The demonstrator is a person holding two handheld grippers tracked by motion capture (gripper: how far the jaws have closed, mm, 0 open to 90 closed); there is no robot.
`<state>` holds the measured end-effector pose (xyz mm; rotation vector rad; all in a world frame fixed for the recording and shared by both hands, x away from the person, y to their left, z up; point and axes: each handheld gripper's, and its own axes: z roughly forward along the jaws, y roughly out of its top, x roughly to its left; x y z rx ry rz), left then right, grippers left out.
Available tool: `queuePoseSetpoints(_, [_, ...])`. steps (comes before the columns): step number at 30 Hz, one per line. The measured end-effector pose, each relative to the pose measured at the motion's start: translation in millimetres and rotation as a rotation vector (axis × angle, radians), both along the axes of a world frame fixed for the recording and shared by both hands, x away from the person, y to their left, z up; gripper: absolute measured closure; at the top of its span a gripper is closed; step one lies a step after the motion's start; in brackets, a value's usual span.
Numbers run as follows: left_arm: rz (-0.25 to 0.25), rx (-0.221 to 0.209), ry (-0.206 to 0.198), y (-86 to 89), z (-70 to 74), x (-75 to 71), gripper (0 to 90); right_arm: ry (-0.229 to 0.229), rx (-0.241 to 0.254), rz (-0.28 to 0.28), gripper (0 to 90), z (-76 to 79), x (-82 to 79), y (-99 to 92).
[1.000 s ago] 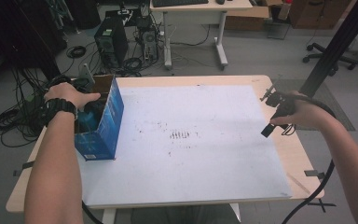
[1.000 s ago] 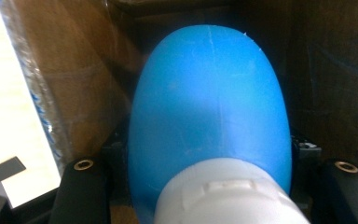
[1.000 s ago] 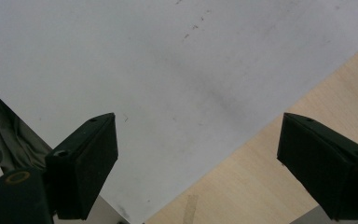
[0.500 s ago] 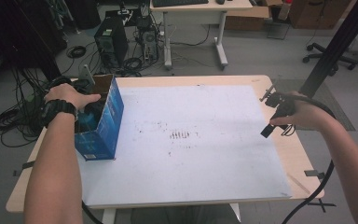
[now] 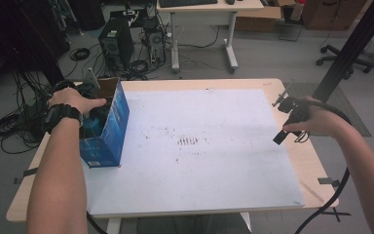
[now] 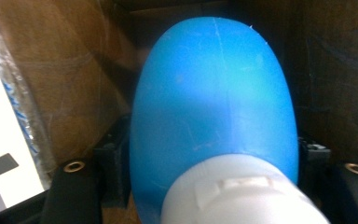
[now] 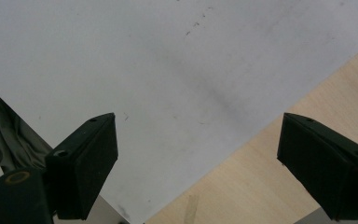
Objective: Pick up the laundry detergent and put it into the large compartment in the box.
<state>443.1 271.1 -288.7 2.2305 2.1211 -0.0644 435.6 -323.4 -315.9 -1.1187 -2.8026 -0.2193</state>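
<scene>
At the left, the left gripper [image 5: 91, 117] sits down inside the blue box [image 5: 108, 131] — its jaws have just been opening off the blue bottle [image 6: 214, 102], which lies between them in the box, likely dropped off. At the right, the right gripper [image 7: 198, 163] hangs wide and empty over the table [image 5: 316, 165].

Soft, even room light; dim inside the box [image 5: 108, 127], close bottle [image 6: 214, 102] blurred.
</scene>
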Motion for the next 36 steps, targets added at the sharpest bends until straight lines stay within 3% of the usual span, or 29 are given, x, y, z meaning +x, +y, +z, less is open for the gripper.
queuePoseSetpoints(12, [0.031, -0.013, -0.011, 0.3, 4.8, -2.8, 26.9, 0.0, 0.001, 0.008, 12.1, 0.3, 0.9, 2.5])
queuePoseSetpoints(36, [0.03, 0.03, -0.012, -6.0, 32.1, -6.3, 23.8, -0.004, 0.007, 0.011, 12.0, 1.1, 0.1, 3.6])
